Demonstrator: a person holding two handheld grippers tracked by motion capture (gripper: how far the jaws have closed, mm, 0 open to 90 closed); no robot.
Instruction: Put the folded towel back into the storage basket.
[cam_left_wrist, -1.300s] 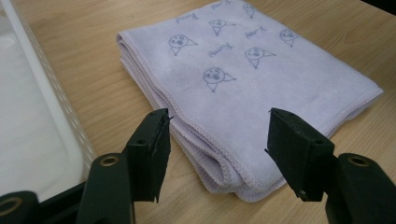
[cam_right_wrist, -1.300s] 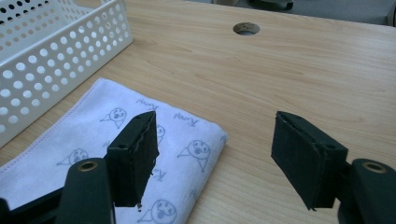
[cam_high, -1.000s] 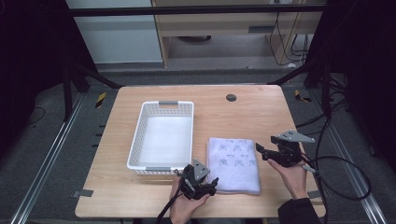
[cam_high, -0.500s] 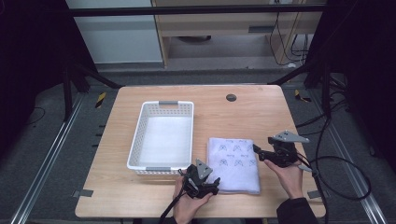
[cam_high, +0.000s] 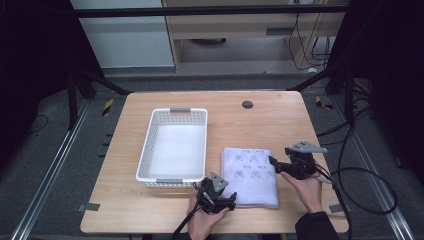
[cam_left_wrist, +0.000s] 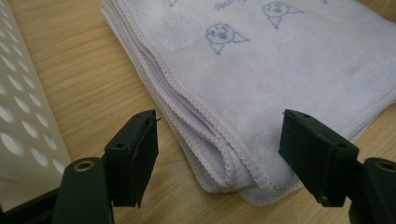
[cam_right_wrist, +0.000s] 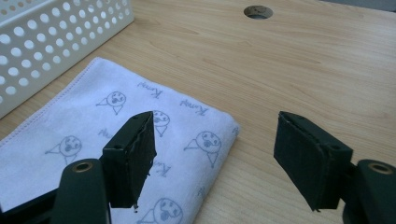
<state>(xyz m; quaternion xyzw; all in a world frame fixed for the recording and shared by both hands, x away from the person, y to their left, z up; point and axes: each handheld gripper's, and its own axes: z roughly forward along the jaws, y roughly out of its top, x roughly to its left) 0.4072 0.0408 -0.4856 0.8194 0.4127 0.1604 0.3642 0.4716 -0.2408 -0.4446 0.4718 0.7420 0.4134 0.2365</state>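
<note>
The wooden worktop (cam_high: 260, 120) carries a white perforated basket (cam_high: 175, 145) on its left half, long side running near to far, with a round hole (cam_high: 247, 104) in the wood toward the far edge. Just right of the basket, at the near side, lies a folded lilac cloth (cam_high: 250, 170) printed with small drawn faces and writing; it lies flat, several hemmed layers stacked at its near left corner.

The left hand-held gripper (cam_high: 231, 200) sits at that near left corner, between the basket's near end and the cloth. Its jaws have just been opening and stand spread; in the left gripper view the left hand-held gripper (cam_left_wrist: 219, 154) straddles the cloth (cam_left_wrist: 261, 79) corner, with both pads clear of the fabric.

The right hand-held gripper (cam_high: 272, 161) rests at the cloth's right edge, held by a hand coming from the near side. In the right gripper view its jaws are spread wide above the cloth's corner, pinching nothing.
</note>
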